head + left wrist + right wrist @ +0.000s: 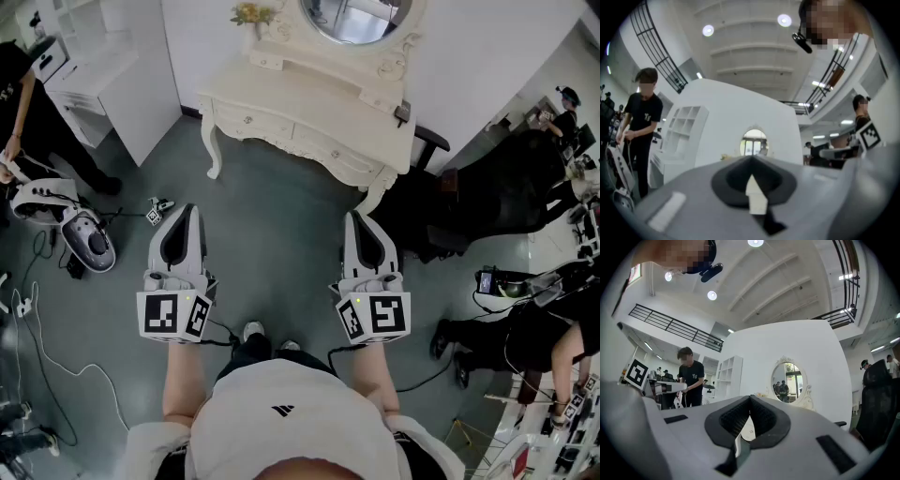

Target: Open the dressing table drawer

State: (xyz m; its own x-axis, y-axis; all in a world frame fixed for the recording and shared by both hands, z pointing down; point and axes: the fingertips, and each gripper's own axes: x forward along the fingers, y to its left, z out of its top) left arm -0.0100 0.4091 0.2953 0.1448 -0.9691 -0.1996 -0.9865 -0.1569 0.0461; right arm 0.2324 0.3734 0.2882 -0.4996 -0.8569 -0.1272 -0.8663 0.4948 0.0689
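Standing on the grey floor (281,234), well short of a cream dressing table (309,92), a person in a white top holds a gripper in each hand, both aimed toward the table and neither touching it. The left gripper (190,212) has its jaws pressed together with nothing between them, and the right gripper (355,219) is likewise closed on nothing, as each gripper's own view shows. The marker cubes sit at the rear of both tools, just ahead of the person's forearms. The task's drawers (251,120) lie side by side under the table top, their carved fronts flush with the frame and closed, each with small knobs. An oval mirror (356,17) rises at the back of the table, with a bunch of yellow flowers (251,13) at its left. A black office chair (429,142) stands just beside the table's right end, and a white shelf unit (103,80) stands to the table's left. At the left edge of the head view a bystander in black (17,103) stands near a white-and-black device (86,240) on the floor, where cables (42,347) trail. More people work at the right edge.
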